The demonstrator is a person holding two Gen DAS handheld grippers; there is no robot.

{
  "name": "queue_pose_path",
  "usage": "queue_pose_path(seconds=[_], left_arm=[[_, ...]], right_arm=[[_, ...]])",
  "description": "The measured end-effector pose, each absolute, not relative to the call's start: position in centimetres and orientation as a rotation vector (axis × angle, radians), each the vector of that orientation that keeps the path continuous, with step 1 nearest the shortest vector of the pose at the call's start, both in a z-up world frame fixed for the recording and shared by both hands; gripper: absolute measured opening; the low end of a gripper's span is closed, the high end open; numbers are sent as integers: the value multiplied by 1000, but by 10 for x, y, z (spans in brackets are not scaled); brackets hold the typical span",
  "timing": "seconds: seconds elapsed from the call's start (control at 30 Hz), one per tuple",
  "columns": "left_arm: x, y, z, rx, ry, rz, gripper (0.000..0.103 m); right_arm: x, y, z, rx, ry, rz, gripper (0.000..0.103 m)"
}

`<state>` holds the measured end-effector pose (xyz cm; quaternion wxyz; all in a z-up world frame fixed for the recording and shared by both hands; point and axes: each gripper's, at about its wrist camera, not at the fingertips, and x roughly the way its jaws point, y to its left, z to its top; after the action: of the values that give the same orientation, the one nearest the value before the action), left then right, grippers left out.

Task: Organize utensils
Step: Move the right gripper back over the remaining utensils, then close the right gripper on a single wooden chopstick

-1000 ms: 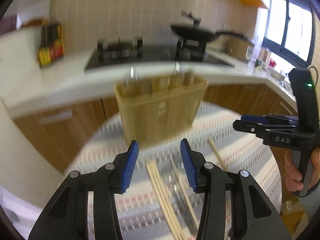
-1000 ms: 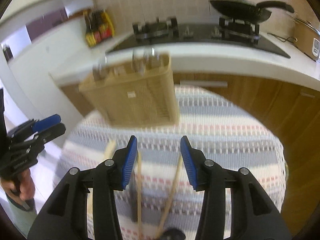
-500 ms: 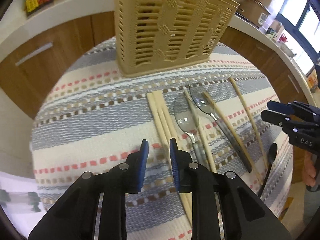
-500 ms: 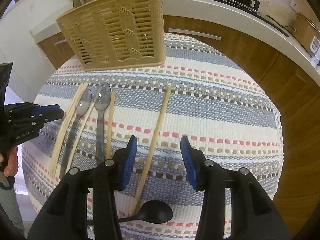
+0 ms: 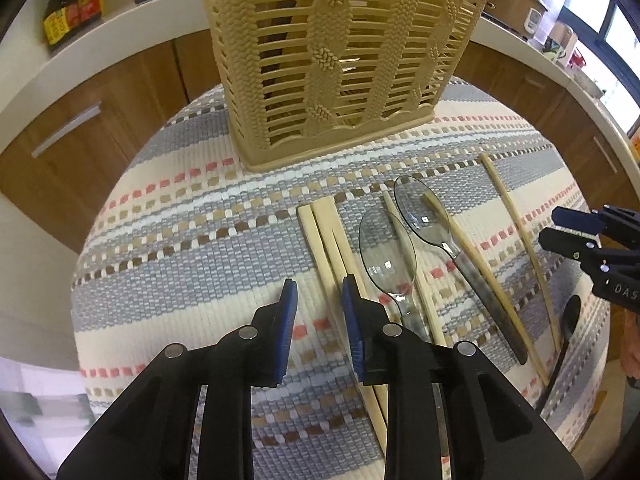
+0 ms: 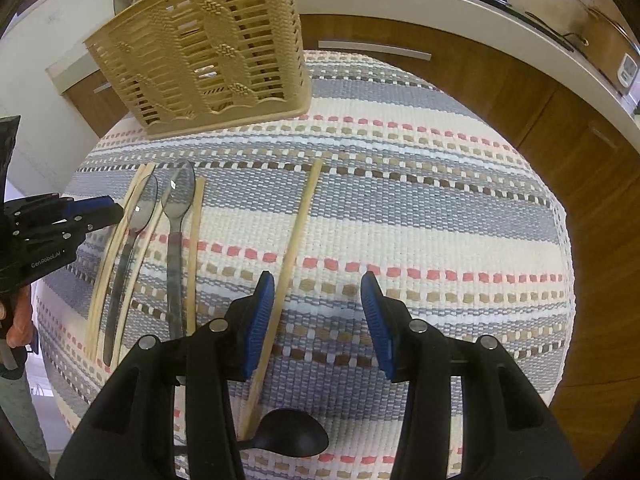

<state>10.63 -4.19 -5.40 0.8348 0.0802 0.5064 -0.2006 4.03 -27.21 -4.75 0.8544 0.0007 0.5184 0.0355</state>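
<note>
Striped cloth (image 5: 192, 240) holds chopsticks (image 5: 324, 236), spoons (image 5: 386, 256) and a basket (image 5: 332, 60). Your left gripper (image 5: 318, 304) has just opened slightly and holds nothing. Your right gripper (image 6: 318, 316) is half open, empty.

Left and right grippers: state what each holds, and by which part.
Nothing is held. The left gripper, jaws just closing then easing apart slightly, stands open over the paired chopsticks, pads not pressing. The right gripper is open beside a single chopstick.

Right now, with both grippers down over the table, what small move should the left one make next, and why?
Probably shift the left gripper slightly right and lower. Its jaws, which have just been closing, stand open and empty, and the pair of chopsticks lies partly under the right jaw rather than squarely between them. Centred, it could close on the pair for the basket.
</note>
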Motion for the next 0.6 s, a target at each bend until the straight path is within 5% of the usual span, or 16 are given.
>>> queue_pose_path(seconds=[0.6], left_arm=[[115,-49,-53,319,1126,-378,17]], right_arm=[[82,-264,-58,59,1286,112,32]])
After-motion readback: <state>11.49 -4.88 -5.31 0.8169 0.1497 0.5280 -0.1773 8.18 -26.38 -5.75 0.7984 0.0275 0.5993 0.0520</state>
